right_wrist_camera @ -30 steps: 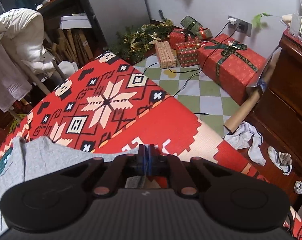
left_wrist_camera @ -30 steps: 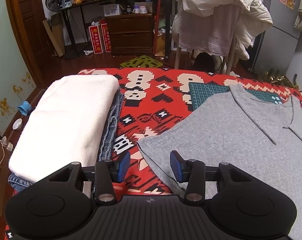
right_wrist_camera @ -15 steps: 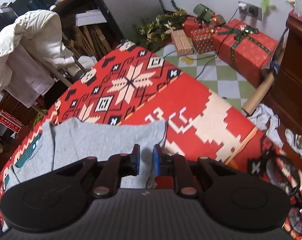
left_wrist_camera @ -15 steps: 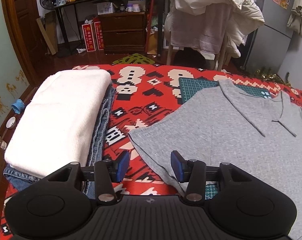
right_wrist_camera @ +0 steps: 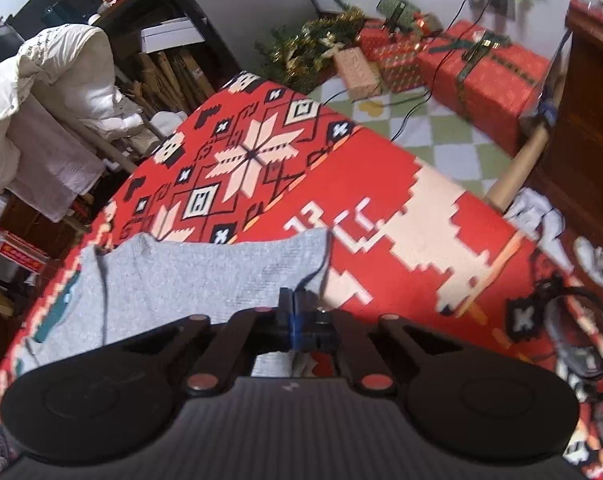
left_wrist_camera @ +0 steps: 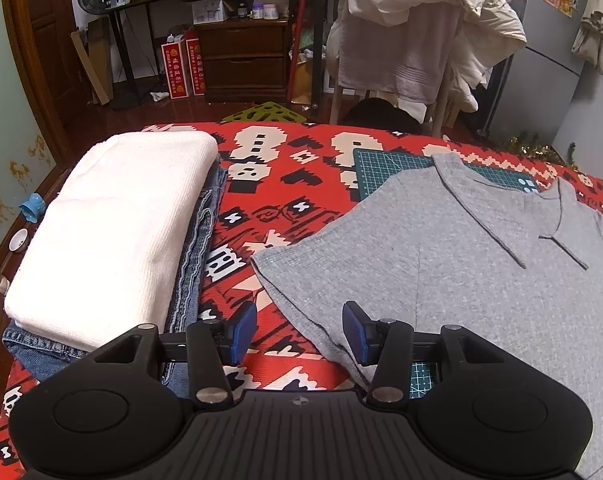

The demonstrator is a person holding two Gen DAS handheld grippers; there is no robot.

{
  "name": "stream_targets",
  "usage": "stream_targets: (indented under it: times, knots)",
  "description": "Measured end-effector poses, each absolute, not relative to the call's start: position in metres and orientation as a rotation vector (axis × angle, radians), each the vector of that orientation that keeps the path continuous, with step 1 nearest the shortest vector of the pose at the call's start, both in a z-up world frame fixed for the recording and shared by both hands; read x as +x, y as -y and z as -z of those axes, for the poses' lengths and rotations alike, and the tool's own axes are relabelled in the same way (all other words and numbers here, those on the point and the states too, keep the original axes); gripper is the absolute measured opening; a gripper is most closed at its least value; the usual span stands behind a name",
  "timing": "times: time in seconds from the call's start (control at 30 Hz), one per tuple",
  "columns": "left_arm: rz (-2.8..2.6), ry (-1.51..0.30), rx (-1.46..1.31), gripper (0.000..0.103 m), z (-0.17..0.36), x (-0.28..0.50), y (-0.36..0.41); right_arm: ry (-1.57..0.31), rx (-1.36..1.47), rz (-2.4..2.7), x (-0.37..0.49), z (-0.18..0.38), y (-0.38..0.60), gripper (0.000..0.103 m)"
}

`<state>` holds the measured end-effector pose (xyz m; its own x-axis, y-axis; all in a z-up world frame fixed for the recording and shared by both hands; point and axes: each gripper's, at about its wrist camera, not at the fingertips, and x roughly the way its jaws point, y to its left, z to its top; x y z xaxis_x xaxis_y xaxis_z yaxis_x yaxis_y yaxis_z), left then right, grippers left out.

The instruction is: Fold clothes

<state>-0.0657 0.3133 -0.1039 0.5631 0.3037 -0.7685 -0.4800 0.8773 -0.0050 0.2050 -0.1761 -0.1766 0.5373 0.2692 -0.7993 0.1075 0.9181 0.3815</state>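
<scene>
Grey shirt (left_wrist_camera: 461,264) lies spread on the red patterned blanket (left_wrist_camera: 285,184), to the right of a finished pile: a folded white towel (left_wrist_camera: 109,224) resting on folded jeans (left_wrist_camera: 199,240). A green cutting mat (left_wrist_camera: 389,168) shows partly from under the shirt's far edge. In the left wrist view, the left gripper (left_wrist_camera: 299,332) hovers low over the shirt's near left edge with its jaws spread wide. The hem runs between the two blue pads (left_wrist_camera: 243,330) but neither pad touches it, as far as I can see. To take this edge well, I judge that the gripper should come lower so that one finger slides under the hem and the other stays above, and close only when the cloth sits deep between the pads. A grip on the very edge would probably slip.

In the right wrist view, the right gripper (right_wrist_camera: 295,314) has its jaws pressed together. The grey shirt (right_wrist_camera: 205,272) reaches up to the fingertips at its right corner, and a dark seam leads down to them, so it probably pinches this corner, but the picture is blurred there and I cannot be sure. Both sides should be lifted at equal height, so the fold falls straight and no wrinkle is made.
</scene>
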Motion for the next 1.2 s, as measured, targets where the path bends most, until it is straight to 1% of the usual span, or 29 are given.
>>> stream_targets:
  times: [0.27, 0.33, 0.37, 0.63, 0.7, 0.77, 0.9, 0.97, 1.1, 1.2]
  knots:
    - [-0.465, -0.848, -0.222, 0.047, 0.102, -0.066, -0.313, -1.012, 0.403, -0.027, 0.208, 0.178, 0.188, 0.0]
    - [-0.463, -0.848, -0.228, 0.047, 0.102, -0.067, -0.313, -1.026, 0.424, -0.036, 0.208, 0.18, 0.189, 0.003]
    - [-0.461, -0.849, -0.229, 0.047, 0.102, -0.067, -0.313, -1.03, 0.434, -0.045, 0.208, 0.181, 0.188, 0.008]
    - [-0.444, -0.851, -0.238, 0.047, 0.103, -0.069, -0.31, -1.042, 0.473, -0.125, 0.173, 0.169, 0.184, 0.013]
    - [-0.438, -0.851, -0.244, 0.047, 0.103, -0.069, -0.309, -1.068, 0.457, -0.151, 0.16, 0.17, 0.178, 0.014]
    - [-0.433, -0.849, -0.245, 0.047, 0.103, -0.07, -0.308, -1.088, 0.443, -0.168, 0.149, 0.172, 0.171, 0.018]
    - [-0.428, -0.844, -0.242, 0.047, 0.101, -0.072, -0.305, -1.094, 0.381, -0.167, 0.138, 0.172, 0.156, 0.019]
    - [-0.429, -0.845, -0.247, 0.047, 0.101, -0.073, -0.306, -1.104, 0.351, -0.16, 0.139, 0.172, 0.15, 0.019]
    - [-0.437, -0.847, -0.269, 0.047, 0.102, -0.076, -0.311, -1.11, 0.254, -0.123, 0.142, 0.173, 0.137, 0.003]
    - [-0.443, -0.844, -0.278, 0.047, 0.102, -0.078, -0.313, -1.085, 0.174, -0.07, 0.141, 0.169, 0.134, 0.002]
